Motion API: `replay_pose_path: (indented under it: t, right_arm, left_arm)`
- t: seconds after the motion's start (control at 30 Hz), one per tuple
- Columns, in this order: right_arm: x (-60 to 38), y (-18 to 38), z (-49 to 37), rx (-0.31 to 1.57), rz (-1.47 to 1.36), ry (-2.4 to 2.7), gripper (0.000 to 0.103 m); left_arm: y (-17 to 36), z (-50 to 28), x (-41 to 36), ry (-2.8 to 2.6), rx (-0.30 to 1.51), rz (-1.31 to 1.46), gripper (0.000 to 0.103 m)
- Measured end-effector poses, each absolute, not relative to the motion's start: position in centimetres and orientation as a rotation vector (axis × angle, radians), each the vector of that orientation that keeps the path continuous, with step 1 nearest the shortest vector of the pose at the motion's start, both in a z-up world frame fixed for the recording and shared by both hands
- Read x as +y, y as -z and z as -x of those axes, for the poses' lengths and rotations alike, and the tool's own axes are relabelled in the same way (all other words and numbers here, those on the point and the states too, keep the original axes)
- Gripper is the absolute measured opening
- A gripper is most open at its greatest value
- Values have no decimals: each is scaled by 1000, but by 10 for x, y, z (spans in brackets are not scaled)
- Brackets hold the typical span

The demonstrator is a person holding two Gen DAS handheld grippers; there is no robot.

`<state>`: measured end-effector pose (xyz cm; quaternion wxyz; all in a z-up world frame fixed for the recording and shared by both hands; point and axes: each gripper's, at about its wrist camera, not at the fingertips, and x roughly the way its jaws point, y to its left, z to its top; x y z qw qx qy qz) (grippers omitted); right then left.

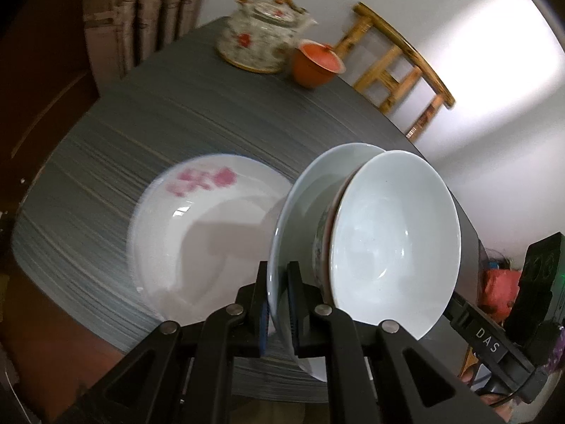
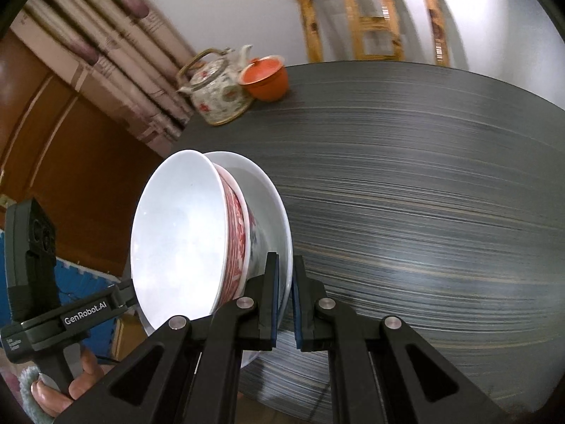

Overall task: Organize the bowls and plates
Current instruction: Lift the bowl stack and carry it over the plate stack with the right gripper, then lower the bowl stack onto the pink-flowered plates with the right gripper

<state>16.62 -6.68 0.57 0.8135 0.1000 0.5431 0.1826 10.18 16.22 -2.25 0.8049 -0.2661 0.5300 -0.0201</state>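
Two tongs, one load: a pale plate (image 1: 300, 190) with a bowl (image 1: 392, 247) seated on it, lifted clear of the bench (image 1: 183, 113) and tipped on edge.

Left tongs (image 1: 277, 304): pressed together on the plate's rim, pinching it from one side. Right tongs (image 2: 285, 304): pinching the opposite rim of the same plate (image 2: 272, 212).

Bowl: white inside, red pattern on the outer wall, as the right wrist view shows (image 2: 176, 243). It rests against the plate's face, its mouth turned sideways.

Second dish (image 1: 197, 233): white deep plate with pink flower print, lying flat on the bench near its near edge, just beside and below the lifted plate in the left wrist view.

Teapot (image 1: 261, 35): flowered porcelain with a cane handle, standing at the bench's far edge. Orange lidded cup (image 1: 316, 63): just beside the teapot.

Bench: dark, streaked grey top, blurred.

Wooden chair (image 2: 370, 21): beyond the bench's far edge, against a white wall.

Curtain (image 1: 141, 17): patterned, beyond the teapot corner.

Person's hand (image 2: 63, 385): gripping the handle of the left tongs, low in the right wrist view.
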Motion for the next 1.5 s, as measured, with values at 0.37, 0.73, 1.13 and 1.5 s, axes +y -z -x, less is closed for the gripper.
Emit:
replay_pose_path:
  t: [0.37,0.73,1.13,1.5]
  right_arm:
    - [0,20,-172,1224,-190,-440,8]
    - [13,44,-175,1278,-180,-422,8]
    - [9,55,-178,1308,-210,-413,8]
    - [9,56,-175,1309,-211,-429,9]
  left_arm:
    - [50,-95,212,-25,1170,591,8]
    - [73,-102,222,-35,1213,604,8]
    - [78,-117,216,-49,1228,581,8]
    - [81,-119,211,-60,1222,535,9]
